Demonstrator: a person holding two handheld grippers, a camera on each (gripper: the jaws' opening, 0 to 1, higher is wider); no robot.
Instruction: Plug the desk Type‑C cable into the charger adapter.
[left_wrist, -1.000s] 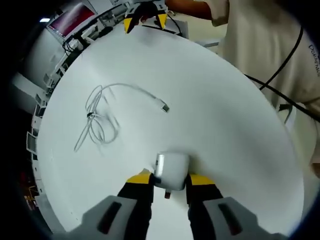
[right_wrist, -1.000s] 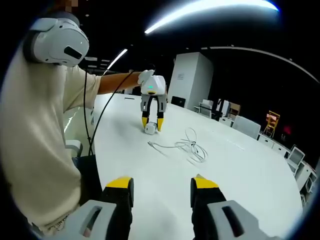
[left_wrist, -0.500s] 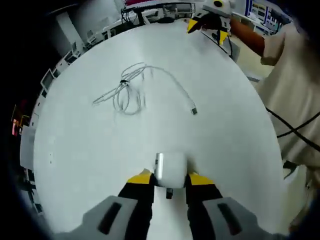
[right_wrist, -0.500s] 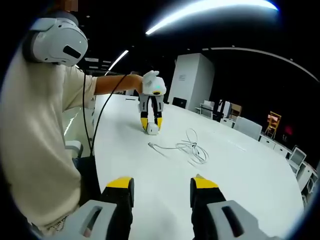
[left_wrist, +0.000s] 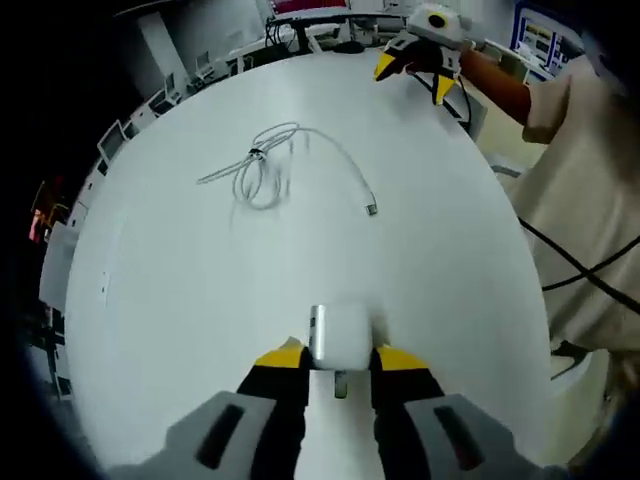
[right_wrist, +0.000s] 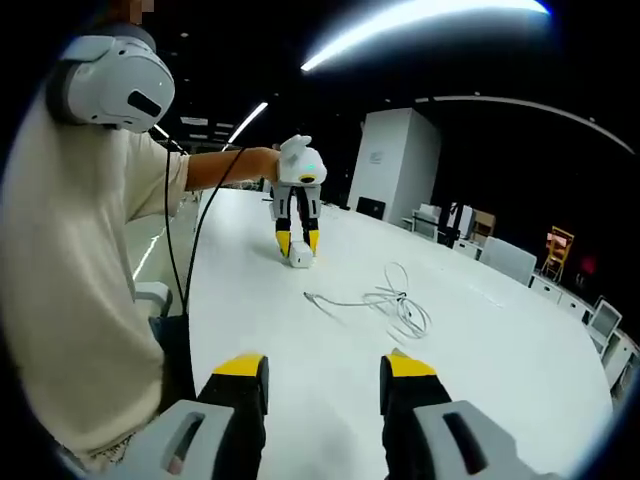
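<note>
Left claw (left_wrist: 335, 357) clamps the white cube-shaped charger adapter (left_wrist: 341, 335) on the white tabletop (left_wrist: 200, 300), the coiled white Type-C cable (left_wrist: 268, 170) lying well beyond it; right claw (right_wrist: 323, 380) hovers wide, holding nothing.

charger adapter (left_wrist: 340, 337): white cube, on table | Type-C cable (left_wrist: 285, 165): white, loosely coiled, unplugged, well apart
</note>
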